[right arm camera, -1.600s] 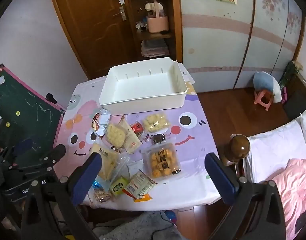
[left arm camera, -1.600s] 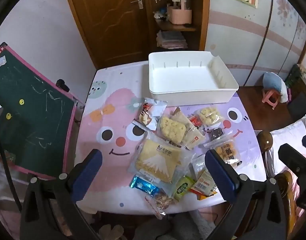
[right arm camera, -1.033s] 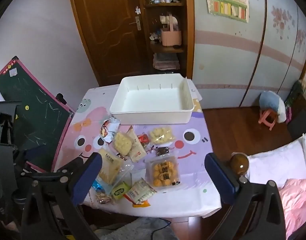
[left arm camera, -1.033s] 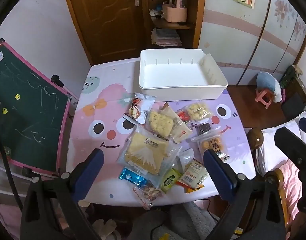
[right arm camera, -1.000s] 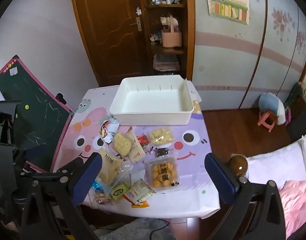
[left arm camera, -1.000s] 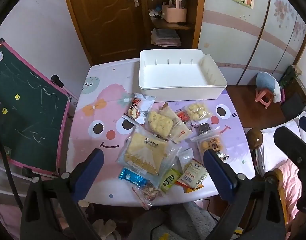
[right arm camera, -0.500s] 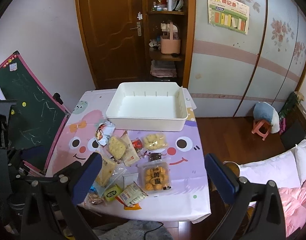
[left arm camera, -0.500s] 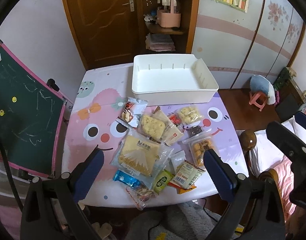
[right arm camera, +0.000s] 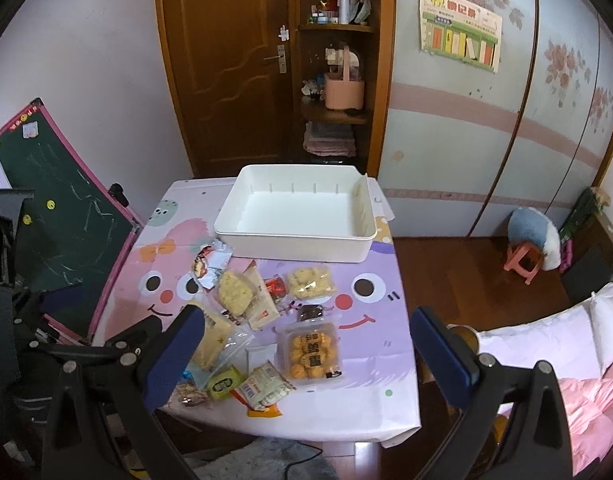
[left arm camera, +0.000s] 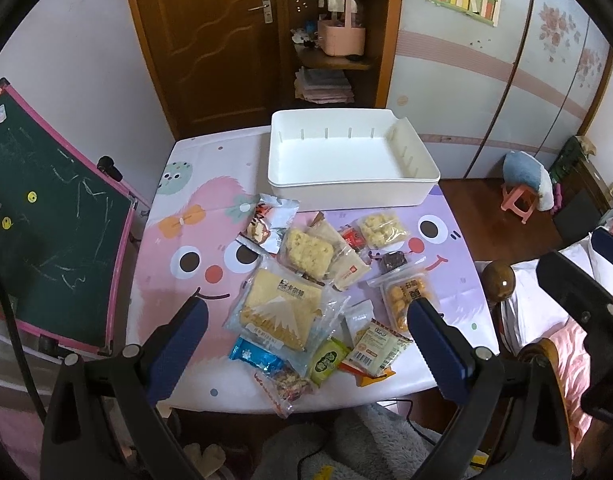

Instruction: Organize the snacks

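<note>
Hovering high over the table, both grippers held up off it, nothing gripped. Left gripper jaws spread wide, empty, blue pads either side of the snack pile; right gripper same, wide apart, empty. White bin sits at the table's far edge, inside bare. Snacks lie loose on the cartoon tablecloth, in front of the bin, none in it. Silver wrapper nearest the bin on the left. Yellow cracker pack overlaps a clear sandwich pack. Small red pack beside a bag of puffy yellow bites. Dark brownie piece just behind a clear tub of round orange pastries. Big toast bag with mountain print in the middle. Near front edge: blue wrapper, green packet, white barcode packet, nut mix bag touching the edge. Chalkboard leans left of the table.
</note>
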A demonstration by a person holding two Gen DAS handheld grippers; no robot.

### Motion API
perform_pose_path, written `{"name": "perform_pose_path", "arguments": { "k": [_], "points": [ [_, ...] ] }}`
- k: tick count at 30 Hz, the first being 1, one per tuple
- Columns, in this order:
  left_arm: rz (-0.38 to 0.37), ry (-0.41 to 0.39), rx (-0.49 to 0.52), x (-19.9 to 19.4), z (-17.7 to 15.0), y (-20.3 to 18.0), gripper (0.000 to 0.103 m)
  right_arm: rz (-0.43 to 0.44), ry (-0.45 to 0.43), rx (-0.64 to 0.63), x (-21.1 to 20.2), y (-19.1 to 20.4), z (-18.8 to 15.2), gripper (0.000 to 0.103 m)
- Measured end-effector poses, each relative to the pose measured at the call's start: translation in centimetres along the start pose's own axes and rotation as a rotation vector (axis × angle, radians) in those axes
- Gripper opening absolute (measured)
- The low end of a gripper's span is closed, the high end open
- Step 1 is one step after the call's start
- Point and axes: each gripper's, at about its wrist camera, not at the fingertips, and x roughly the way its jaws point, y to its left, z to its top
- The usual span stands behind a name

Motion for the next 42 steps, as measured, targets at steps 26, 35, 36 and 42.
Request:
{"name": "perform_pose_path", "arguments": {
  "k": [26, 35, 36, 42],
  "points": [
    [-0.022, 0.014, -0.014, 1.5, -0.8, -1.1, 0.099, -0.008, 0.074, -0.045, 1.7, -1.2, -1.1, 0.103],
    [-0.006, 0.014, -0.017, 2.1, -0.5, -2.0, 0.099, 0.025, 0.087, -0.062, 2.7, -2.2, -1.0, 0.103],
    [-0.008, 0.020, -0.023, 2.3, -0.5, -2.0, 0.099, 0.026, 0.087, -0.065, 2.9, -2.3, -1.0, 0.103],
    [-0.029, 0.070, -0.039, 3.7, -0.6, -1.8, 0.099, 0.060, 0.109, -0.091, 4.1, -2.6, -1.2, 0.102]
  ]
}}
